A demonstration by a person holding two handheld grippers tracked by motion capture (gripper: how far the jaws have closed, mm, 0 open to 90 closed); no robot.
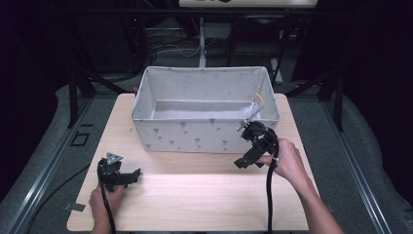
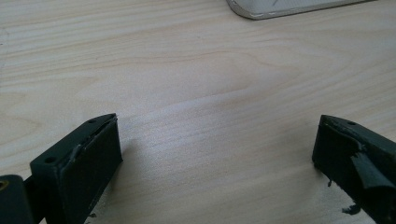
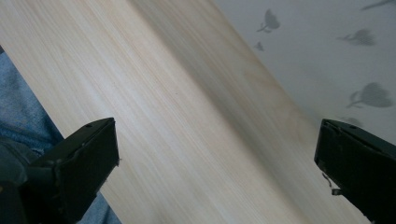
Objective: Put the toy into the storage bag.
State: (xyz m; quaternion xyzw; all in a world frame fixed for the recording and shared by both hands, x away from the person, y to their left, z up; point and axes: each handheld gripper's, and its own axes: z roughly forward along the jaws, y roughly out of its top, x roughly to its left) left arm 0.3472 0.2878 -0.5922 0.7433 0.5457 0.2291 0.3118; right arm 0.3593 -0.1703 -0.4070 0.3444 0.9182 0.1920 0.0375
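Our left gripper (image 1: 127, 176) at 7 o'clock on the wooden surface (image 1: 195, 195), jaws wide apart and empty, our right gripper (image 1: 243, 163) at 4 o'clock, likewise spread, grey fabric bin (image 1: 195, 136) at 12 o'clock.

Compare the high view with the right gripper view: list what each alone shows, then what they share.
High view alone: the inside of the fabric bin, the left gripper low at the table's left, and the person's hands. Right gripper view alone: blue cloth past the table edge, and a close look at the bin's grey printed motifs. Shared: the wooden table, the bin's outer wall, and the right gripper, jaws wide apart, holding nothing.
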